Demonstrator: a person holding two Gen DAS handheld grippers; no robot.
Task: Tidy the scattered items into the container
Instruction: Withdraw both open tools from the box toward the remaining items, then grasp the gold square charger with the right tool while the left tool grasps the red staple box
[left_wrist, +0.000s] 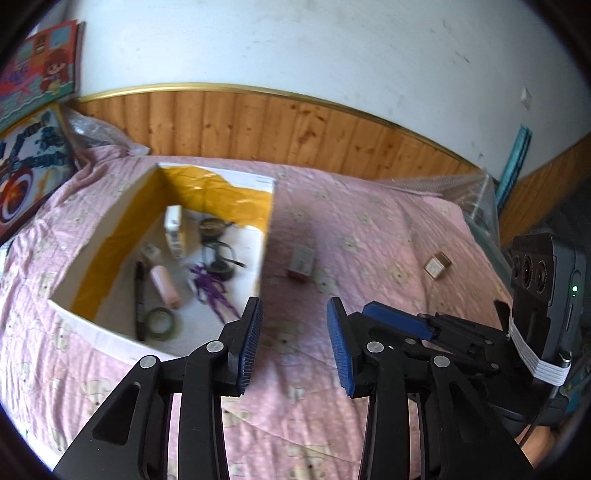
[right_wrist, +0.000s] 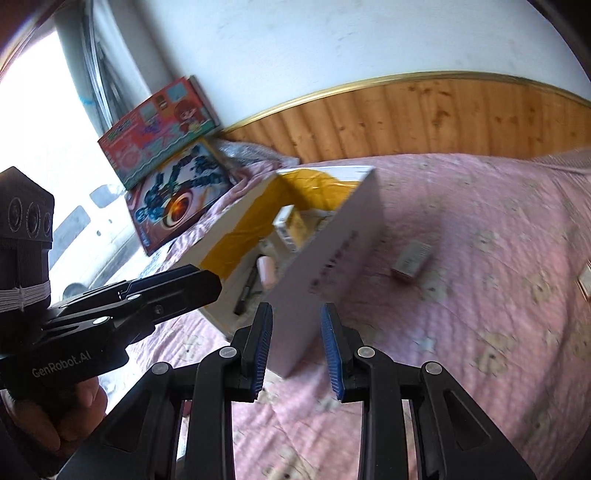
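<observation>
Several small things already lie inside the open white cardboard box with yellow-taped inner walls (left_wrist: 162, 206), which sits on the pink quilted bedspread (left_wrist: 369, 229). From the left wrist camera I can see, on the box floor, a black marker pen (left_wrist: 139, 295), a pale pink cylinder (left_wrist: 165, 286), a dark green roll of tape (left_wrist: 161, 322), a purple stringy tangle (left_wrist: 212, 291), black round-framed glasses (left_wrist: 218, 254), a small white upright carton (left_wrist: 173, 230) and a dark round tin (left_wrist: 211, 226). Outside the box, just beside its right wall, a small grey-and-red rectangular box (left_wrist: 302, 263) rests on the bed; farther right lies a small brown square box (left_wrist: 437, 266). The left gripper (left_wrist: 294, 347) hangs above the bedspread near the box's near corner, jaws spread wide with nothing between them. The right gripper (left_wrist: 399, 321) shows at the right edge, side on.

From the right wrist camera, the right gripper (right_wrist: 296, 350) has its jaws parted and empty, with the white box (right_wrist: 332, 254) close in front of them. Over its wall I make out the pink cylinder (right_wrist: 266, 271) and the pen (right_wrist: 248, 291). The grey-and-red box (right_wrist: 412, 262) lies on the bedspread (right_wrist: 480, 258) to the right. The left gripper (right_wrist: 173, 286) reaches in from the left; its jaws are side on here. Two colourful picture boxes (right_wrist: 173, 170) lean against the wall behind.
</observation>
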